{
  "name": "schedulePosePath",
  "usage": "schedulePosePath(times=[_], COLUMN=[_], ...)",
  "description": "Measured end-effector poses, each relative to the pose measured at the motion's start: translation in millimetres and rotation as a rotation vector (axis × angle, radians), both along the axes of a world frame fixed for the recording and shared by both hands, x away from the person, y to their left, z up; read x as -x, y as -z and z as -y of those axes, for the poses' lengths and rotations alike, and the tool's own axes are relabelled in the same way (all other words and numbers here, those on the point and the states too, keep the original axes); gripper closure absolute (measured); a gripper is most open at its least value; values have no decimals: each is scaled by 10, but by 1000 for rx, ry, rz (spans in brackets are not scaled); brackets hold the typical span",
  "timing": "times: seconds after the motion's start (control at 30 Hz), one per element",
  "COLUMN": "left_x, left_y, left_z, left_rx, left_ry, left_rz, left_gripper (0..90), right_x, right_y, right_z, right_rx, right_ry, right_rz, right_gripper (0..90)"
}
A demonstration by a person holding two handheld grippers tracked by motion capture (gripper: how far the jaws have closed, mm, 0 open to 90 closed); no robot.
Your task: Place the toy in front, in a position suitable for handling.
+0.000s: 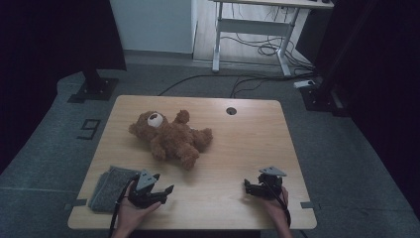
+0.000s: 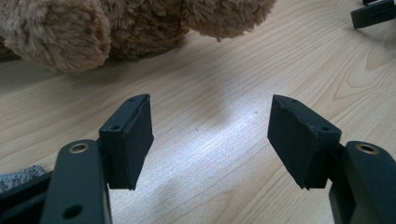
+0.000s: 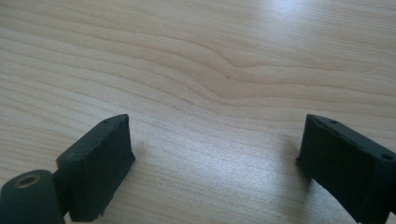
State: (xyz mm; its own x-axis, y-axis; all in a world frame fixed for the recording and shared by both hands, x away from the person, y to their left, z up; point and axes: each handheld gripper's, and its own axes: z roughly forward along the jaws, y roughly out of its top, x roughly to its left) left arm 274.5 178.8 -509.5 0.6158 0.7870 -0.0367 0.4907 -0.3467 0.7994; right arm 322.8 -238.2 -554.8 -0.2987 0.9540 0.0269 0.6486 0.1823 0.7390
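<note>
The teddy bear (image 1: 171,136) lies on its back on the wooden table (image 1: 247,144), ahead of the left gripper (image 1: 166,191) and apart from it, with a strip of bare wood between the jaws and the bear's nearest leg. In the left gripper view the jaws stand wide apart over the table with nothing between them; the bear's furry legs (image 2: 56,32) fill the upper left. Just to the left of this gripper lies a folded grey cloth (image 1: 110,188), close to the table's near edge. The right gripper (image 1: 246,187), well away from the bear at the near right, also gapes wide and holds nothing; bare wood lies ahead of it. A round cable hole (image 1: 231,110) sits near the far edge.
</note>
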Motion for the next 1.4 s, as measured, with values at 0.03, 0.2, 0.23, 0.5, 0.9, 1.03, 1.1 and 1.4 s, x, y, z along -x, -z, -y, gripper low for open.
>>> schedulePosePath(times=[0.03, 0.2, 0.23, 0.5, 0.9, 1.03, 1.1, 1.4], left_x=[0, -8, -16, -73, -226, -284, -322, -473], left_y=[0, -38, -70, -192, -309, -384, -434, -453], left_z=[0, -13, -30, -30, -18, -14, -15, 13], left_rx=[0, 5, 7, 22, 12, 1, -1, -31], left_ry=[0, -11, -19, -36, -54, -47, -54, -60], left_rz=[0, 15, 25, 46, 65, 72, 86, 67], left_gripper=[313, 305, 303, 286, 240, 231, 227, 194], right_x=[6, 48, 58, 56, -50, -75, -101, -229], right_y=[-2, -35, -53, -193, -302, -357, -380, -477], right_z=[3, 6, 4, -47, -253, -318, -363, -688], right_rx=[-3, -23, -26, -86, -82, -80, -83, -64], right_ry=[4, 13, 9, -21, -68, -87, -96, -161], right_rz=[4, 28, 34, 81, 93, 100, 103, 120], right_gripper=[100, 117, 121, 131, 134, 139, 141, 142])
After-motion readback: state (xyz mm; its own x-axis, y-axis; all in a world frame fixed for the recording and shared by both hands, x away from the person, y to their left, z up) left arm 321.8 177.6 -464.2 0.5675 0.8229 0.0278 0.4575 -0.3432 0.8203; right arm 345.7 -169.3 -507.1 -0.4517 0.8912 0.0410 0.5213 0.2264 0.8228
